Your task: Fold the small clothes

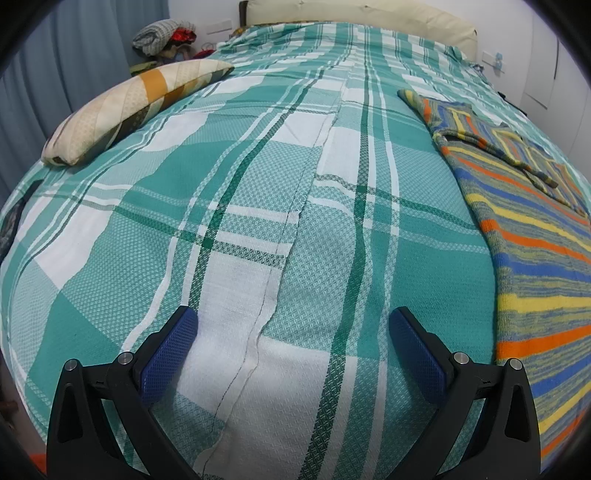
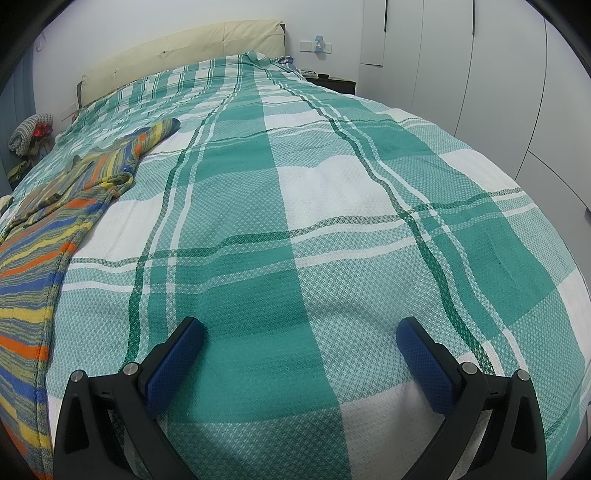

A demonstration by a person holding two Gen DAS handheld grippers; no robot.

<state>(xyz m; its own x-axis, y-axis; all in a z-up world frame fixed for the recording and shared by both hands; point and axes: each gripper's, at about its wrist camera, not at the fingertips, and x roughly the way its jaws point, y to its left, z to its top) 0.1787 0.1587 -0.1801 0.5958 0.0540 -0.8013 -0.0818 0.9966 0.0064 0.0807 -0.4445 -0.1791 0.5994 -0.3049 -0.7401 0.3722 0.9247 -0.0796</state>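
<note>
A striped knit sweater in orange, blue, yellow and grey lies flat on the bed. It fills the right side of the left wrist view (image 1: 532,229) and the left side of the right wrist view (image 2: 40,236), one sleeve folded across its chest. My left gripper (image 1: 293,321) is open and empty over the bedspread, left of the sweater. My right gripper (image 2: 300,330) is open and empty over the bedspread, right of the sweater. Neither touches the sweater.
The bed is covered by a teal and white plaid bedspread (image 1: 258,184). A patterned pillow (image 1: 122,107) lies at the far left. A cream headboard (image 2: 177,55) is at the far end. Piled clothes (image 1: 162,35) sit beyond the bed. White wardrobe doors (image 2: 480,74) stand to the right.
</note>
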